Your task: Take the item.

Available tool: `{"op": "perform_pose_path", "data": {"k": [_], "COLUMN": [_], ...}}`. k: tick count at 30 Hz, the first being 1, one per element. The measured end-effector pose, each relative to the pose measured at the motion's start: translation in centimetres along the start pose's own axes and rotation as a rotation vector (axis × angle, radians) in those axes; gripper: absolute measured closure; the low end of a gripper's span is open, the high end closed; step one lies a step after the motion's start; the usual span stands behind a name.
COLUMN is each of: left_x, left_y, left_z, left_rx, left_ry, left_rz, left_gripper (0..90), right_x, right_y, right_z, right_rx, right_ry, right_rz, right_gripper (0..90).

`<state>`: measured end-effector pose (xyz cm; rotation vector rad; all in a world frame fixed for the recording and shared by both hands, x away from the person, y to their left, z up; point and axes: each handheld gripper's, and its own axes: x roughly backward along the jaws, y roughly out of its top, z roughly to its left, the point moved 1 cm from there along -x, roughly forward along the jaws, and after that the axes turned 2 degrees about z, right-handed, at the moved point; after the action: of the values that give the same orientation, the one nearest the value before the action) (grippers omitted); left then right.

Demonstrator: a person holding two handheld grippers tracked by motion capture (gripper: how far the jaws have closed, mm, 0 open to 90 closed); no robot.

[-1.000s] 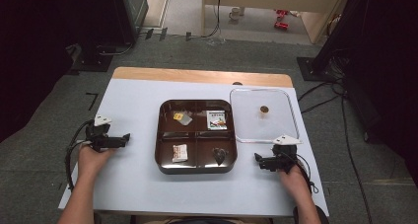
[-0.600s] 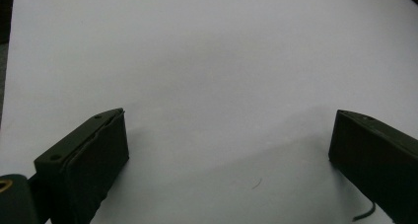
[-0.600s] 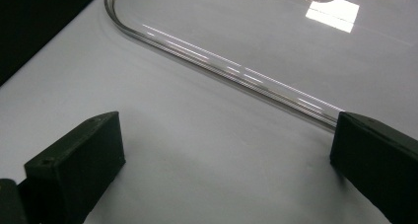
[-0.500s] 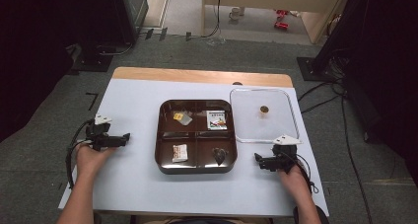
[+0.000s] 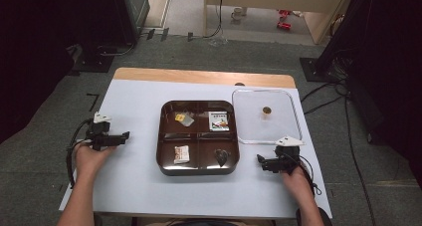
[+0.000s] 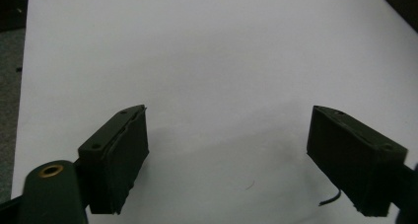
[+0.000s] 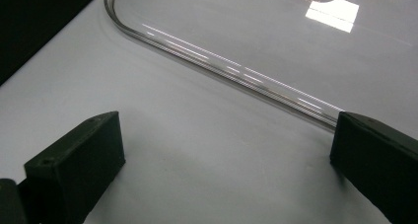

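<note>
Nearest to the person, both hands rested on the white surface [image 5: 139, 186], one on each side of the dark tray [image 5: 199, 167], which I take as the landmark. The left gripper [image 5: 117, 137] lay well to the left of the tray; in the left gripper view its fingers [image 6: 118, 160] were spread wide over bare surface, holding nothing. The right gripper [image 5: 263, 163] lay just to the right of the tray's near right corner, and its fingers [image 7: 79, 160] were also spread apart, with nothing between them. Directly beyond it, the near rim of the clear lid [image 5: 249, 136] passed close in front, lying flat beside the tray on its right. Inside the tray there were four compartments: a small packet [image 5: 181, 154] in the near left one, a dark heart-like object [image 5: 221, 157] in the near right one, a yellow wrapped piece [image 5: 184, 119] in the far left one and a printed packet [image 5: 218, 121] in the far right one. A small round knob [image 5: 266, 110] stood in the middle of the lid, farther away than the right gripper. The step in hand seemed to be taking the lid to cover the tray. To do it well, I think the right gripper should go forward to the knob with its fingers spread, close on it squarely, lift the lid level and carry it left over the tray, while the left gripper may steady the tray's left rim so it does not slide.
</note>
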<state>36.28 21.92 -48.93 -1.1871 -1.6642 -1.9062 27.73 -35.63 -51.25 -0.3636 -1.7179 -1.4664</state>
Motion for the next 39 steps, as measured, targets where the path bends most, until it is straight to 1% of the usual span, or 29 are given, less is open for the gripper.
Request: {"op": "perform_pose_path", "data": {"k": [2,5,7,10,12,14,15,16,17,18,19,21,23,24,25,27,31,33,34,35,37,39], "left_x": [0.1,0.2,0.5,0.7,0.9,0.9,1.0,1.0,1.1,1.2,1.3,1.5,1.7,1.7,1.9,2.1,2.7,2.8,2.9,3.0,3.2,3.5], "left_y": [0.1,0.2,0.3,0.5,0.7,0.9,1.0,1.0,1.2,1.3,1.4,1.6,1.7,1.7,1.9,2.0,2.5,2.6,2.6,2.8,3.0,3.2], "left_z": [-0.1,-0.2,-0.5,-0.8,-1.0,-1.1,-1.2,-1.2,-1.4,-1.5,-1.6,-1.9,-2.3,-2.3,-2.7,-3.0,-3.7,-3.9,-4.0,-4.4,-4.6,-5.0], "left_rx": [-0.009,-0.015,-0.025,-0.043,-0.046,-0.036,-0.036,-0.036,-0.039,-0.045,-0.052,-0.067,-0.089,-0.089,-0.109,-0.125,-0.145,-0.152,-0.157,-0.161,-0.168,-0.172], "left_ry": [0.0,-0.003,-0.005,-0.013,-0.036,-0.065,-0.075,-0.075,-0.099,-0.113,-0.121,-0.139,-0.151,-0.151,-0.157,-0.16,-0.178,-0.185,-0.192,-0.213,-0.228,-0.249], "left_rz": [0.003,-0.002,-0.015,-0.02,-0.018,-0.021,-0.019,-0.019,-0.019,-0.02,-0.021,-0.025,-0.029,-0.029,-0.036,-0.05,-0.077,-0.082,-0.085,-0.087,-0.086,-0.097], "left_gripper": [20.9,21.1,22.4,25.5,25.6,26.5,26.5,26.6,27.2,29.8,32.1,32.1,33.6,34.4,35.0,36.1,38.5,38.7,38.7,38.9,40.6,41.8], "right_x": [0.0,0.0,0.0,0.0,0.0,0.0,0.0,0.0,0.0,0.0,0.0,0.0,0.0,0.0,0.0,0.0,0.0,0.0,0.0,0.0,0.0,0.0], "right_y": [0.0,0.0,0.0,0.0,0.0,0.0,0.0,0.0,0.0,0.0,0.0,0.0,0.0,0.0,0.0,0.0,0.0,0.0,0.0,0.0,0.0,0.0], "right_z": [0.0,0.0,0.0,0.0,0.0,0.0,0.0,0.0,0.0,0.0,0.0,0.0,0.0,0.0,0.0,0.0,0.0,0.0,0.0,0.0,0.0,0.0], "right_rx": [0.0,0.0,-0.001,-0.002,-0.002,-0.002,-0.002,-0.002,-0.002,-0.002,-0.002,-0.002,-0.002,-0.002,-0.002,-0.002,-0.002,-0.002,-0.002,-0.002,-0.002,-0.002], "right_ry": [0.0,0.0,0.0,0.001,0.001,0.001,0.001,0.001,0.001,0.001,0.001,0.001,0.001,0.001,0.001,0.001,0.001,0.001,0.001,0.001,0.001,0.001], "right_rz": [0.001,0.001,0.001,0.001,0.001,0.001,0.001,0.001,0.001,0.001,0.001,0.001,0.001,0.001,0.001,0.001,0.001,0.001,0.001,0.001,0.001,0.001], "right_gripper": [0.0,0.0,0.0,0.0,0.0,0.0,0.0,0.0,0.0,0.0,0.0,0.0,0.0,0.0,0.0,0.0,0.0,0.0,0.0,0.0,0.0,0.0]}}
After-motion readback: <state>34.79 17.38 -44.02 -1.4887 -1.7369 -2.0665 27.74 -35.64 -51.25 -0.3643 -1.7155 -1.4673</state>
